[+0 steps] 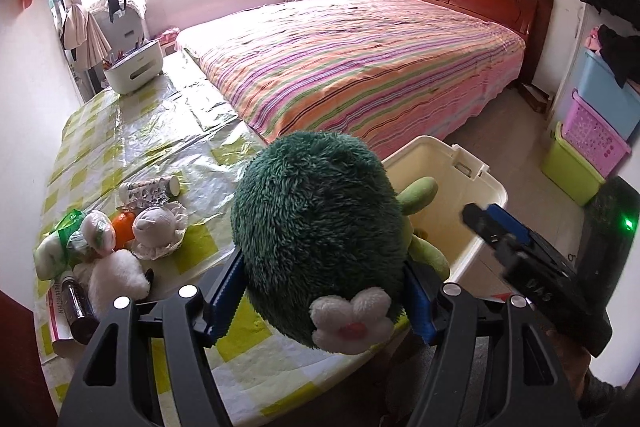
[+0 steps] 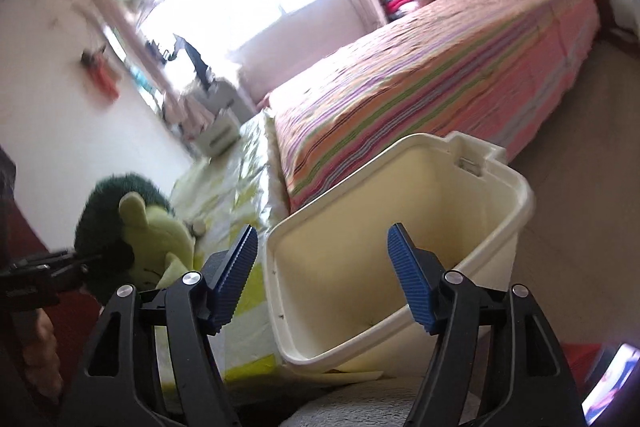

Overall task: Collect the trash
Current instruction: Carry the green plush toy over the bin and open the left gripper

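Dk-green plush toy (image 1: 316,227), cream bin (image 2: 400,247), yellow-check tablecloth (image 1: 140,139), pink-striped bedspread (image 1: 360,67).

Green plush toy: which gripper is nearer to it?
Left. The left gripper has the green plush toy clamped between its blue pads at the table edge. The right gripper is off to the toy's side, open and empty, facing the white bin.

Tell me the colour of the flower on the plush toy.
White with a pink centre; the flower on the dark green plush toy shows best in the left wrist view.
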### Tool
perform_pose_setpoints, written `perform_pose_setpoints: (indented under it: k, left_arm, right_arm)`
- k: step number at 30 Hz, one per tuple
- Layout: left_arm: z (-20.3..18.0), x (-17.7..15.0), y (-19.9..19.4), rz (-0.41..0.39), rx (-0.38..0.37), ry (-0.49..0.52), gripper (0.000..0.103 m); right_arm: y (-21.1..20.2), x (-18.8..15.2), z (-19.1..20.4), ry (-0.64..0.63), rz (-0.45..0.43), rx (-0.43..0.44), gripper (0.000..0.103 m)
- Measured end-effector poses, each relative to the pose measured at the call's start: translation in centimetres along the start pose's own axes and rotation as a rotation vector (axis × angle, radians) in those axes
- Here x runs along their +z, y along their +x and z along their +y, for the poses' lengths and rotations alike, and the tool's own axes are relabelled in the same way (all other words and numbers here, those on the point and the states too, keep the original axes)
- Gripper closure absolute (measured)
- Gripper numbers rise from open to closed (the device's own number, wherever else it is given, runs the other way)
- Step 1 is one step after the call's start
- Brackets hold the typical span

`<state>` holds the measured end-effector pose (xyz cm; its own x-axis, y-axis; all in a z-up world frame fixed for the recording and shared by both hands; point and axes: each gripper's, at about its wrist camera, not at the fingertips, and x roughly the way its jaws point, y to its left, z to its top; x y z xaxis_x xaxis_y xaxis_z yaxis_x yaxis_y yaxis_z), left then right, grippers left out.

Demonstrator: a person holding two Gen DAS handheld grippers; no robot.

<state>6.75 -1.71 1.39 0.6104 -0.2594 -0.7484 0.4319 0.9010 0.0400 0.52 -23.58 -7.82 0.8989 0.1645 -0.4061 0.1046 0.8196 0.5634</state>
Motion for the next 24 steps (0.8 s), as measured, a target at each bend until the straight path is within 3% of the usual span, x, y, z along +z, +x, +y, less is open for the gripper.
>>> perform_pose_setpoints:
  k: [5,17,24]
  left_arm:
    - [-0.6,0.3,1.1,0.012,-0.016,0.009,0.037]
    - [-4.2,1.7,5.7,0.079,-0.125,0.062,0.035]
    - [-5.9,2.7,7.3,0.113,-0.18,0.065,0.028]
  right_arm:
    - [-0.7,-0.2,-2.2,0.126,-0.049,-0.01,0.035]
    - [-2.9,-0.1,-3.5,0.167,-0.098,-0.062,0.035]
    - [-3.6,-0.1,-4.1,0.172,-0.112,-0.085,0.035]
